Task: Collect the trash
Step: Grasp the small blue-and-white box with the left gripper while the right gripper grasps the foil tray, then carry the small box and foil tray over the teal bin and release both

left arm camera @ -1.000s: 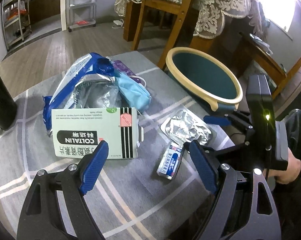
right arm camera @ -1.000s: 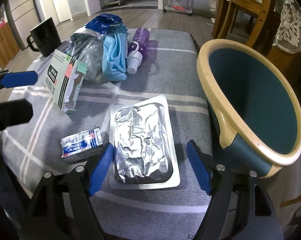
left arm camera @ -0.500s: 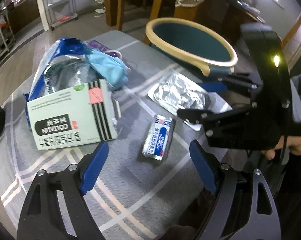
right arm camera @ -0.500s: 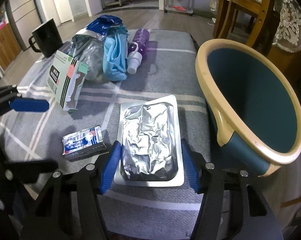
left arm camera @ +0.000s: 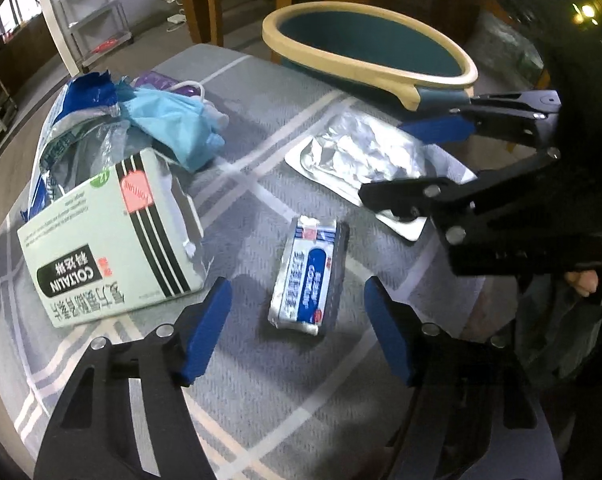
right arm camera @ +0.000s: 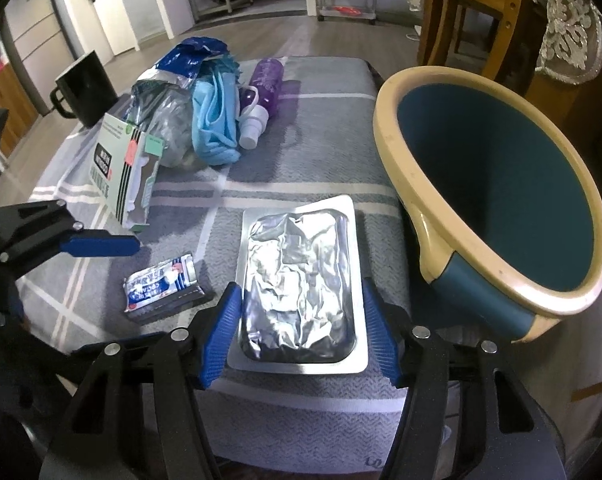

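A silver foil tray (right arm camera: 299, 284) lies on the grey checked cloth, and my right gripper (right arm camera: 299, 334) is open with its blue fingers on either side of the tray's near end. It also shows in the left wrist view (left arm camera: 365, 158). My left gripper (left arm camera: 297, 330) is open, just short of a small blue-and-white wrapper pack (left arm camera: 307, 276), also seen in the right wrist view (right arm camera: 159, 282). A teal bin with a cream rim (right arm camera: 497, 200) stands to the right of the tray.
A green-white Coltalin box (left arm camera: 109, 232), a blue face mask (left arm camera: 173, 120), a crumpled blue-silver bag (right arm camera: 169, 120), a purple bottle (right arm camera: 265, 84) and a black mug (right arm camera: 85, 88) sit further back. Wooden chairs stand behind the bin.
My left gripper has moved right and closer to the wrapper pack. My right gripper has moved forward and narrowed so its fingers flank the foil tray.
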The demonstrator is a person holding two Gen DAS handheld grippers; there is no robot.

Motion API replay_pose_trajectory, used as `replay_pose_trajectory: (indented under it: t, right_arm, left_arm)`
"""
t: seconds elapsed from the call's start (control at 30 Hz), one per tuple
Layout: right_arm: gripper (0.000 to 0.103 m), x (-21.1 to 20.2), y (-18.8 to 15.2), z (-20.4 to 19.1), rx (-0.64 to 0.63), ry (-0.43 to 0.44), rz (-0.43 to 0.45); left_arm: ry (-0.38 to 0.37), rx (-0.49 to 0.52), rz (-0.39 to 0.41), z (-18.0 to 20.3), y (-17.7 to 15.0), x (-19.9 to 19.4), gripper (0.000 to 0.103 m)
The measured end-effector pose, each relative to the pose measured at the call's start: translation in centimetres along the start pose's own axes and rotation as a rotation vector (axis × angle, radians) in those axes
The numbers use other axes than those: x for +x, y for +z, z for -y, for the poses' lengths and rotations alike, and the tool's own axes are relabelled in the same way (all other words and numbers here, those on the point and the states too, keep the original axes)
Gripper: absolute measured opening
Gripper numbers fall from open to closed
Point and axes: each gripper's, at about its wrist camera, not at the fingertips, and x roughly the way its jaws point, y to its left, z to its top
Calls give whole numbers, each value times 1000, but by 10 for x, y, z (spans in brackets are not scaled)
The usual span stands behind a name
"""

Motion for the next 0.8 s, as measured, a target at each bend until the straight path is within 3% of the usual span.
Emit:
replay_pose_trajectory:
  t: [0.1, 0.2, 0.63, 0.8]
  right_arm:
    - [67, 0, 1, 0, 6, 3, 2]
    - [69, 1, 0, -1, 7, 5, 3]
    - [75, 8, 0, -17, -75, -39, 1]
    - [69, 7, -2, -18, -85, -42, 12]
  left_arm:
    - [-2, -13, 12, -4, 4, -1, 58]
    - [3, -27, 11, -8, 4, -5, 31]
    - [20, -45, 12, -10, -5, -21, 30]
    - [17, -43, 13, -12, -6, -21, 30]
